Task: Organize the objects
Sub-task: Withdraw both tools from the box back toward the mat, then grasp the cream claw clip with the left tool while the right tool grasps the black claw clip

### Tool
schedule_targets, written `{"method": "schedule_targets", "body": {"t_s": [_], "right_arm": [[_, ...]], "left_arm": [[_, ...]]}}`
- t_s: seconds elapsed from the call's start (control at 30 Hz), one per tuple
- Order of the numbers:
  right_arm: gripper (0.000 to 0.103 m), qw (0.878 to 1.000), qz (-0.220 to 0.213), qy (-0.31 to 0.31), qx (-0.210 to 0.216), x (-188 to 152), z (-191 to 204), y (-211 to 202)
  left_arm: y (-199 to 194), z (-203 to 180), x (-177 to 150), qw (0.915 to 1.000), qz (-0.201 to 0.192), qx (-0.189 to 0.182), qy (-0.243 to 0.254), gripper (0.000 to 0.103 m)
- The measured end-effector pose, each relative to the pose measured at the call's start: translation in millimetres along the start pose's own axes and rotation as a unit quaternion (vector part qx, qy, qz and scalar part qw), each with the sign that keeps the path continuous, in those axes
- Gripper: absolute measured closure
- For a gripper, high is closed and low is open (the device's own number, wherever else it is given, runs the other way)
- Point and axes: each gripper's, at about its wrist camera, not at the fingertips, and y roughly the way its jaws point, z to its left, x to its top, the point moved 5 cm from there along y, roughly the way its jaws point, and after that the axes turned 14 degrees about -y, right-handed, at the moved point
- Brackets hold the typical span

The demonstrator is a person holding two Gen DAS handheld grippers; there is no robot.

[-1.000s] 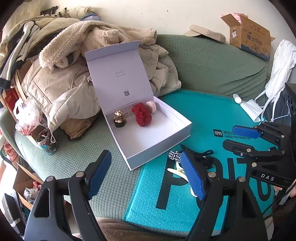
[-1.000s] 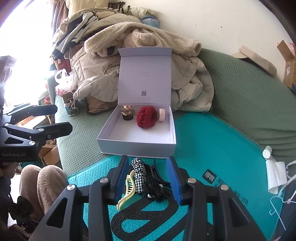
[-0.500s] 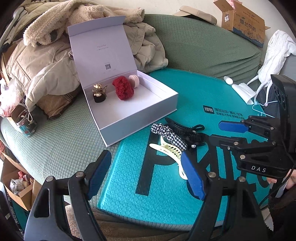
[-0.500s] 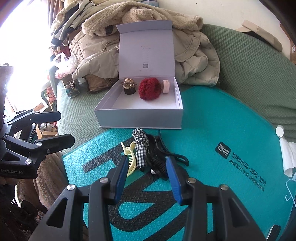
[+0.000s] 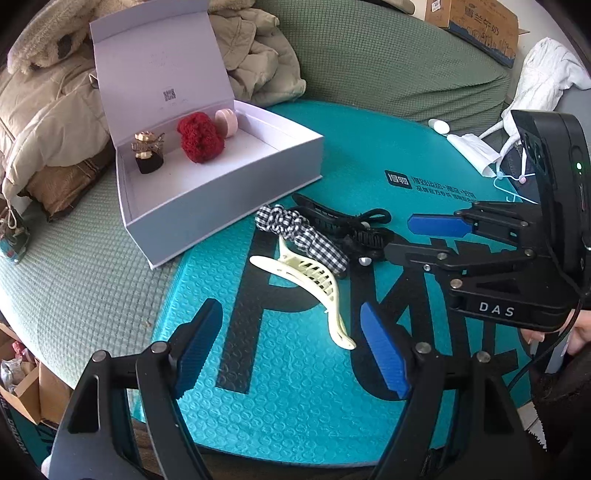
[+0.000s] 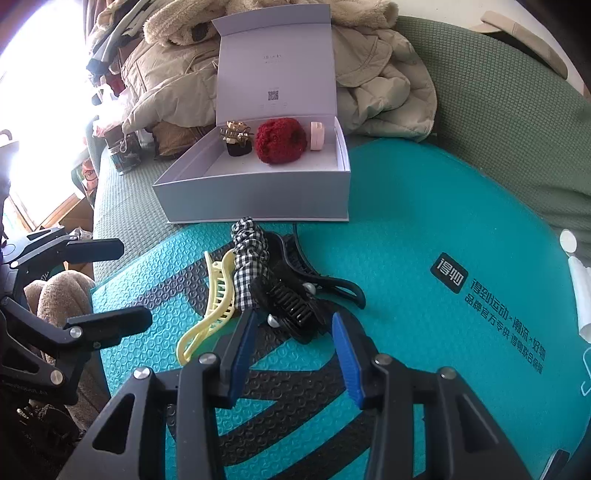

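Observation:
A pile of hair accessories lies on a teal mat (image 5: 288,398): a cream claw clip (image 5: 314,275) (image 6: 218,306), a black-and-white checked scrunchie (image 5: 301,238) (image 6: 249,258) and black claw clips (image 5: 356,230) (image 6: 291,301). Behind them an open white box (image 5: 221,199) (image 6: 258,201) holds a red scrunchie (image 5: 201,142) (image 6: 280,140), a pink item (image 5: 226,122) and a gold-and-black ornament (image 5: 147,155). My left gripper (image 5: 290,310) (image 6: 135,284) is wide open just short of the cream clip. My right gripper (image 6: 293,319) (image 5: 399,238) is partly open, its tips just short of the black clips.
The mat lies on a green cover (image 5: 92,280). Padded coats (image 6: 376,85) are heaped behind the box. A cardboard box (image 5: 476,26) and white cloth (image 5: 546,70) are at the far right. A jar (image 6: 123,153) stands left of the box.
Both grippers have come down and closer to the pile of hair accessories, which now looks larger. Neither gripper's opening has changed, and nothing on the mat has moved.

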Motion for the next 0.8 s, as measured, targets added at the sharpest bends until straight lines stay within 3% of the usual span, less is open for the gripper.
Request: {"method": "schedule_targets", "body": {"t_s": [0.27,0.5,0.6,0.8], "right_arm": [[0.06,1.0,0.008,0.007,0.012,0,-7,18],[0.06,1.0,0.011,0.002,0.021,6,-7,28],[0.052,1.0,0.009,-0.009,0.028,11,-3,30],[0.05,0.999,0.015,-0.019,0.024,16,0,37]], "left_arm": [[30,-4,-9,0.9996,0.026,-0.003,-0.005,0.028],[39,5,-9,0.9989,0.037,-0.013,-0.025,0.052],[36,9,-10,0.9985,0.035,-0.021,-0.035,0.059],[29,25,-10,0.9985,0.025,-0.004,-0.049,0.061]]}}
